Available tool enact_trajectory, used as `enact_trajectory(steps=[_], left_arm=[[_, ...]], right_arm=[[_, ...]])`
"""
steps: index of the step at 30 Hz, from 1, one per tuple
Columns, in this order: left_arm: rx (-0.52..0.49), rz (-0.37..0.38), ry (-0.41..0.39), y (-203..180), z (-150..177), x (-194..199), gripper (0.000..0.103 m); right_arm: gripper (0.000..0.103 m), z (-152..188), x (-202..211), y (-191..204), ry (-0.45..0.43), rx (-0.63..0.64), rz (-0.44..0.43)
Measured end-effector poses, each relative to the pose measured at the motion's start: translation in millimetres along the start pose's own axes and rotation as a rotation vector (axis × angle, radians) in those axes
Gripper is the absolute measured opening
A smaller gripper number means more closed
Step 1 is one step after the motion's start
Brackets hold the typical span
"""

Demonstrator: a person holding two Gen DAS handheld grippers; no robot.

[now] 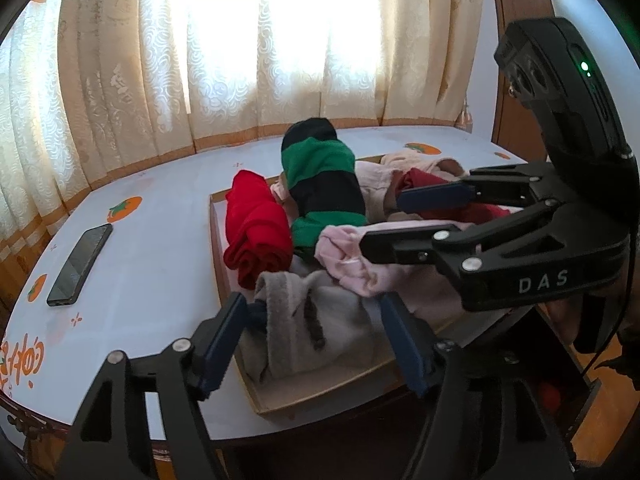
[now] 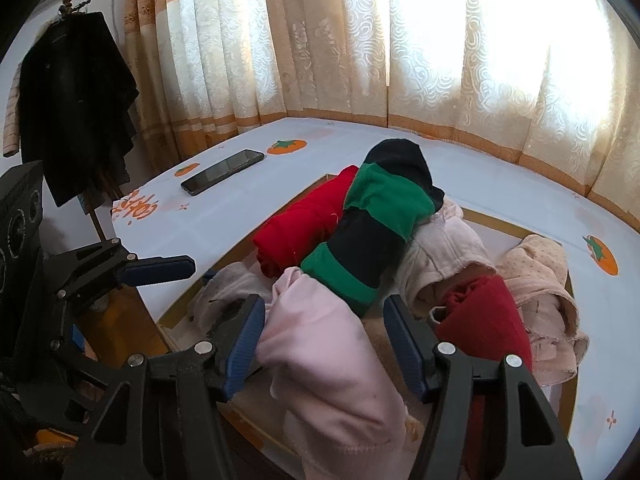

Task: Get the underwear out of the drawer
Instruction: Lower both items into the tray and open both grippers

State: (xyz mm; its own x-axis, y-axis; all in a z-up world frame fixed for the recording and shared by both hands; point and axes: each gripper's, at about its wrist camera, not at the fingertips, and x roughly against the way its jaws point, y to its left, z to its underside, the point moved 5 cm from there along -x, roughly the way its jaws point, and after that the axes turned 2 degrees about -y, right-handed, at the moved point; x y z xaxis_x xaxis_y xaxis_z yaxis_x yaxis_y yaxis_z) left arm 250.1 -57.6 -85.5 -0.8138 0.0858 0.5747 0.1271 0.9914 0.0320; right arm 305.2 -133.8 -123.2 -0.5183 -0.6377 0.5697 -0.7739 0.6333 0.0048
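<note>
- Both jaws stand apart: left gripper [image 1: 312, 332] straddles the grey garment [image 1: 316, 320], right gripper [image 2: 324, 340] the pink garment [image 2: 320, 344], neither pinched.
- Underwear lies heaped in the drawer [image 1: 256, 392].
- Closing now might snag neighbouring pieces.

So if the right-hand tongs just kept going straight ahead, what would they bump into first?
Most likely the pale pink garment, which already lies between the open right tongs; beyond it sits the green-and-black striped roll. Depth is hard to judge.

"DAS" on right gripper [image 1: 420, 216], orange lettering on tablecloth [image 1: 160, 240] unreadable
</note>
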Motion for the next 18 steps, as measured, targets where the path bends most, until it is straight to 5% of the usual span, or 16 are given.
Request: enact_trajectory(steps=[8, 13, 18], left_arm=[[0.002, -0.005, 0.0, -3.9, 2.7, 4.6, 0.076], [-0.003, -0.018, -0.016, -6.8, 3.8, 13.8, 0.09], [-0.01, -0.013, -0.027, -11.4, 4.7, 21.8, 0.092]], right_arm=[[0.066, 4.3, 7.0, 0.2, -0.016, -0.007, -0.004], [0.066, 9.9, 14.2, -2.1, -0.019, -0.015, -0.002], [0.068, 15.8, 32.4, 0.8, -0.034, 0.0, 0.0]])
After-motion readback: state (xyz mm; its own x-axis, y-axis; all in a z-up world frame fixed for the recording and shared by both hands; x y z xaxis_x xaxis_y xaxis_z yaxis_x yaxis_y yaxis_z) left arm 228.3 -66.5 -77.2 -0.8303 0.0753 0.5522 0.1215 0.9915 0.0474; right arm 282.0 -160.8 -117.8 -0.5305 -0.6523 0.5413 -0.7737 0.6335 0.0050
